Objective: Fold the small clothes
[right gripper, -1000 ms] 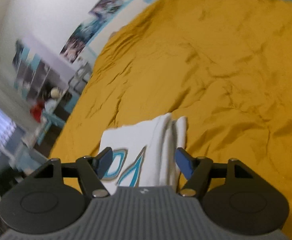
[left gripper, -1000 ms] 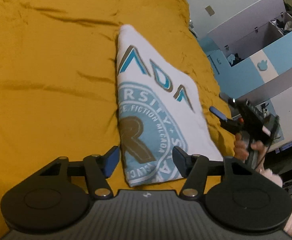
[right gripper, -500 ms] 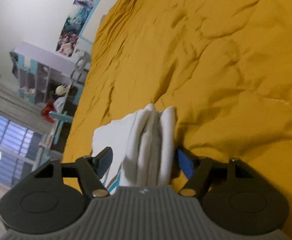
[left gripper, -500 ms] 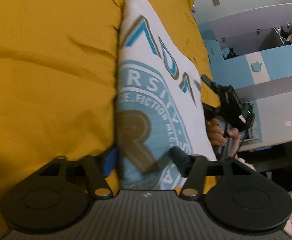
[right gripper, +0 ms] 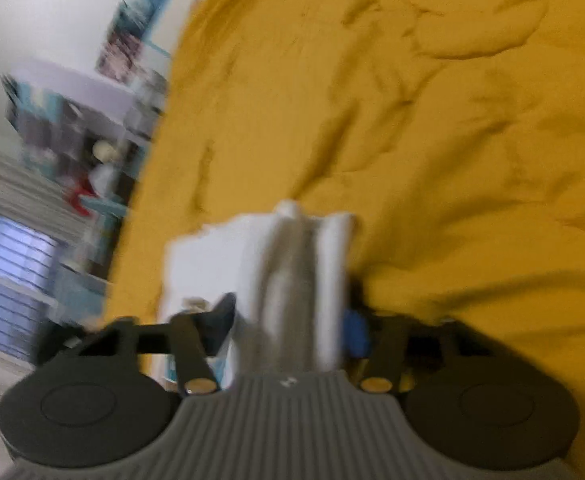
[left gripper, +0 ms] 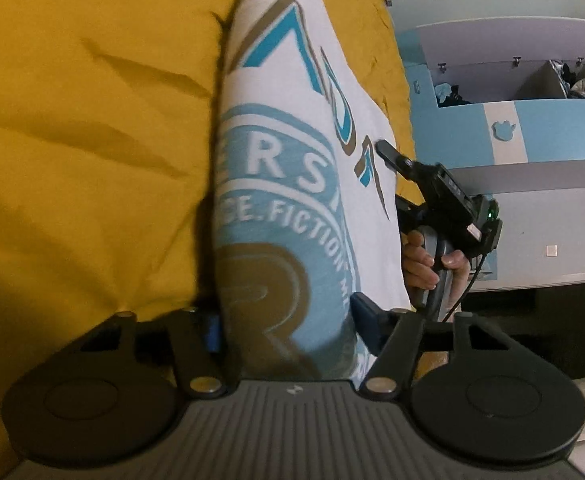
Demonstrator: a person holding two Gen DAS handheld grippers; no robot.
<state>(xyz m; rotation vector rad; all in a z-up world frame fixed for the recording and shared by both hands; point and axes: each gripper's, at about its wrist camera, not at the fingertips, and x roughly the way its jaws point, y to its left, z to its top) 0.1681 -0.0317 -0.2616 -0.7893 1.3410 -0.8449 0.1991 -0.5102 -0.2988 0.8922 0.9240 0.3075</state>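
A folded white T-shirt (left gripper: 292,168) with a blue and brown print lies on a mustard-yellow bedspread (left gripper: 84,128). My left gripper (left gripper: 288,322) has its jaws wide on either side of the shirt's near edge, one below and one on top. My right gripper (right gripper: 292,320) straddles the shirt's stacked white folds (right gripper: 292,272) at another edge, jaws wide too. The right gripper also shows in the left wrist view (left gripper: 392,178), at the shirt's right edge, held by a hand. The right wrist view is blurred.
The bedspread (right gripper: 432,120) fills most of both views and is wrinkled. A blue and white cabinet (left gripper: 508,132) with open bins stands past the bed's right side. Shelves (right gripper: 72,128) and a window with blinds (right gripper: 8,272) lie off the bed's far edge.
Both grippers have pushed in onto the shirt's edges, from just short of it to straddling the fabric. Their jaws have stayed wide.
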